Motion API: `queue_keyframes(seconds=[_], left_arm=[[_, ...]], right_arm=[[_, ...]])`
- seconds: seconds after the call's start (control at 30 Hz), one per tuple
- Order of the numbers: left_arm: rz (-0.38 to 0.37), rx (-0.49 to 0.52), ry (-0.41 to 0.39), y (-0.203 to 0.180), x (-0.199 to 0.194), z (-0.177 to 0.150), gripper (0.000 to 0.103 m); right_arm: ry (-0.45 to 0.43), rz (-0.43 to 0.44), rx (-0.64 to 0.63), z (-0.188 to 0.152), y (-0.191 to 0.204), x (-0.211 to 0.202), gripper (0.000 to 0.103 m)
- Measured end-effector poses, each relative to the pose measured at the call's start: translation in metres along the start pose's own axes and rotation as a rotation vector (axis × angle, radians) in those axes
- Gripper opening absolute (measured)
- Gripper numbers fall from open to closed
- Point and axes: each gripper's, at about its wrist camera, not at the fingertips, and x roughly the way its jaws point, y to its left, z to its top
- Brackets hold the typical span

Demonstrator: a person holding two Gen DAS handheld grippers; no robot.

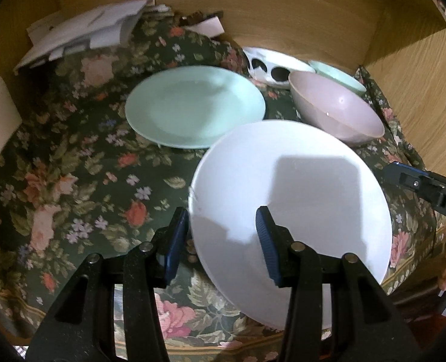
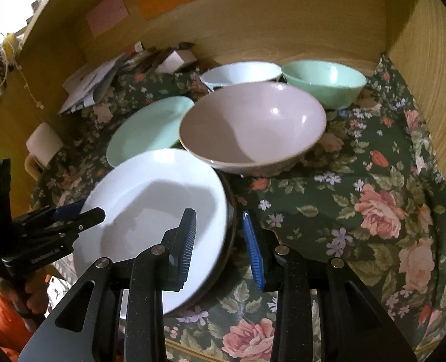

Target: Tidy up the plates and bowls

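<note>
A white plate (image 1: 298, 187) lies near the front on the floral cloth, and a dark rim (image 2: 229, 235) shows under its right edge. My left gripper (image 1: 221, 220) is open and straddles the plate's left rim, one finger outside it and one over the plate. At the opposite rim my right gripper (image 2: 218, 220) is also open, with the rim in the gap between its pads. Behind sit a mint plate (image 1: 195, 108), a pink bowl (image 2: 253, 126), a white bowl (image 2: 241, 72) with black spots outside, and a mint bowl (image 2: 325, 84). The left gripper (image 2: 81, 211) shows in the right wrist view.
The floral cloth (image 2: 373, 199) covers a surface boxed in by wooden walls (image 2: 283, 24) at the back and right. Loose papers (image 1: 87, 30) lie at the back left and a white padded object (image 2: 45, 143) at the left edge. A person's hand (image 2: 33, 298) holds the left gripper.
</note>
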Motion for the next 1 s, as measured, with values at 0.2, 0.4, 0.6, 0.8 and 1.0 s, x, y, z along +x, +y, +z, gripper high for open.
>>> queue_keyframes(seconds=[0.2,0.4,0.6,0.8,1.0], left_arm=[[0.019,-0.009,-0.047,0.008,-0.019,0.011,0.053],[0.056,0.015,-0.138,0.016,-0.043,0.033,0.056],[0.097,0.009,-0.196,0.032,-0.054,0.056,0.068],[0.131,-0.019,-0.207,0.051,-0.051,0.071,0.076],[0.139,-0.049,-0.184,0.072,-0.032,0.085,0.085]], right_arm=[[-0.053,0.007,-0.052,0.013,0.016,-0.012,0.031],[-0.105,0.012,-0.104,0.031,0.035,-0.014,0.039],[-0.141,0.035,-0.162,0.059,0.056,-0.008,0.046],[-0.152,0.047,-0.206,0.081,0.073,0.005,0.059],[-0.122,0.057,-0.215,0.103,0.082,0.032,0.059]])
